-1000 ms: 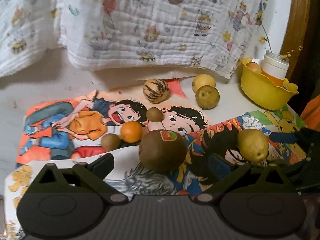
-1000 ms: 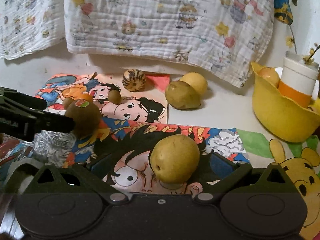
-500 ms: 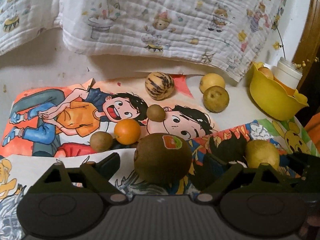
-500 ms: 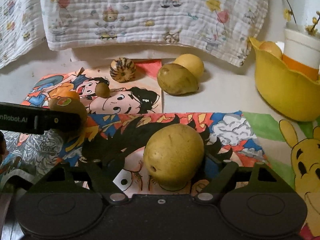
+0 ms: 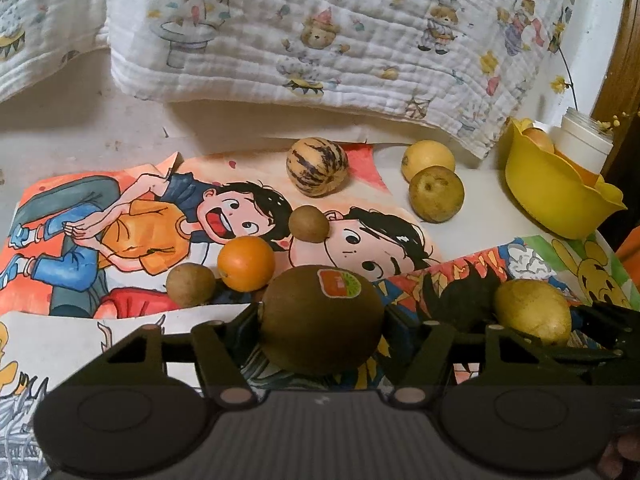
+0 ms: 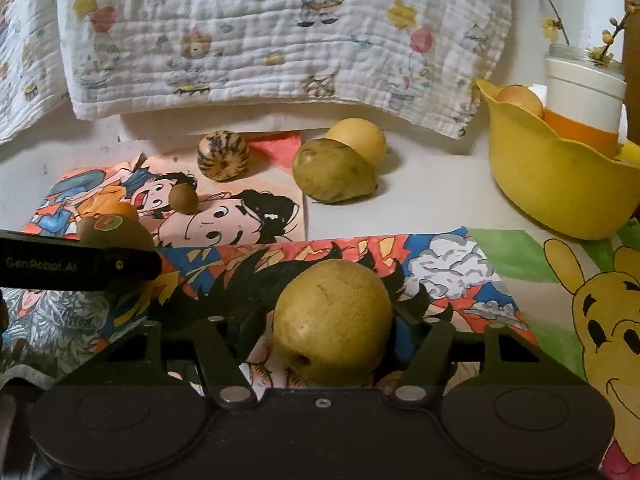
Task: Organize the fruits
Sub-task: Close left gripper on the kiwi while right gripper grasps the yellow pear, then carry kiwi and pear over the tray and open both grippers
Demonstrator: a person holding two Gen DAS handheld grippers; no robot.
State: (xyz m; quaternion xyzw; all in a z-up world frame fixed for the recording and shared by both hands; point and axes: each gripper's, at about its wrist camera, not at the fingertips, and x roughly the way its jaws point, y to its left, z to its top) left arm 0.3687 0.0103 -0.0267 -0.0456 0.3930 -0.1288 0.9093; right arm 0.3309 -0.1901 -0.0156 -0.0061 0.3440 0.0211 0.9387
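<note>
A brown kiwi [image 5: 320,332] with a red-green sticker lies on the cartoon cloth [image 5: 120,240]. It sits between the fingers of my left gripper [image 5: 322,314], whose jaws are closing, with the pads against both its sides. A yellow-green pear [image 6: 332,320] sits between the fingers of my right gripper [image 6: 334,322]. Those jaws are closing too, and the pads touch its flanks. In the right wrist view, a left gripper finger [image 6: 80,266] reaches in from the left in front of the kiwi [image 6: 116,232]. The left wrist view shows the pear [image 5: 532,310] at the right.
A yellow bowl [image 6: 560,184] holding one fruit [image 6: 520,100] stands at the back right beside a white jar [image 6: 584,104]. Loose on the cloth are a striped melon [image 5: 317,166], an orange [image 5: 246,258] and two small brown fruits [image 5: 191,284] [image 5: 309,224]. A second pear [image 5: 436,194] and a lemon [image 5: 428,158] lie further back. A quilted blanket [image 5: 320,40] hangs behind.
Both grippers' jaws have closed in from wide open onto their fruit. The left gripper moved closer over the kiwi; the right one stayed around the pear.
</note>
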